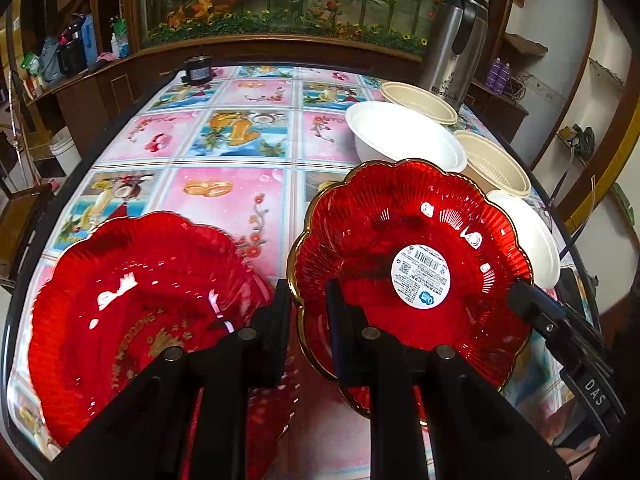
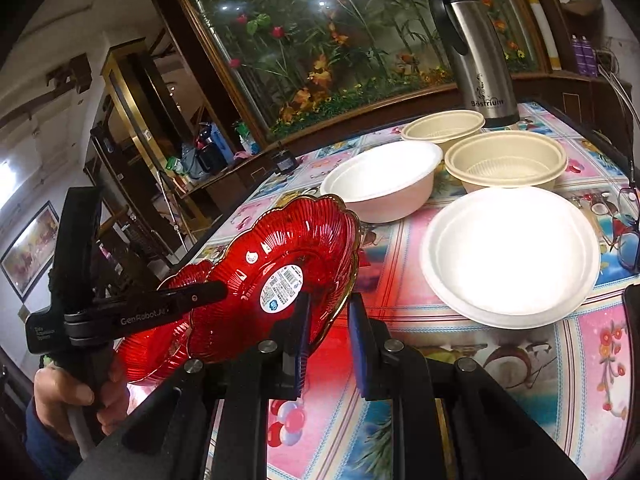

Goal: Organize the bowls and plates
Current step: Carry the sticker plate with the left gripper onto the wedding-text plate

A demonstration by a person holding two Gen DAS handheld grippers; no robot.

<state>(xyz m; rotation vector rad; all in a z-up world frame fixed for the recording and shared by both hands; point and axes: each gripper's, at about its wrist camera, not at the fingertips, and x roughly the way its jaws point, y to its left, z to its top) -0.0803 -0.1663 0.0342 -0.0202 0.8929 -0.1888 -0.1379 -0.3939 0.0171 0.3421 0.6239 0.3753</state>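
Note:
A red glass plate [image 1: 400,224] with a gold scalloped rim and a round white sticker hangs tilted above the table [image 1: 240,92]. My left gripper [image 1: 308,292] is shut on its near left rim. My right gripper [image 1: 516,292] pinches the opposite rim. In the right wrist view the same plate [image 2: 280,248] leans to the left, its edge clamped in my right gripper [image 2: 329,304], with the left gripper [image 2: 222,290] and a hand on its far side. A second red plate [image 1: 132,300] with gold lettering lies flat on the cloth, partly under the lifted one [image 2: 160,344].
Two white foam bowls [image 2: 384,176] [image 2: 508,252] and two beige bowls [image 2: 444,126] [image 2: 508,160] stand at the right of the table. A steel thermos [image 2: 472,48] stands behind them. Glasses [image 2: 628,232] lie at the right edge. A small dark device [image 1: 198,70] sits at the far edge.

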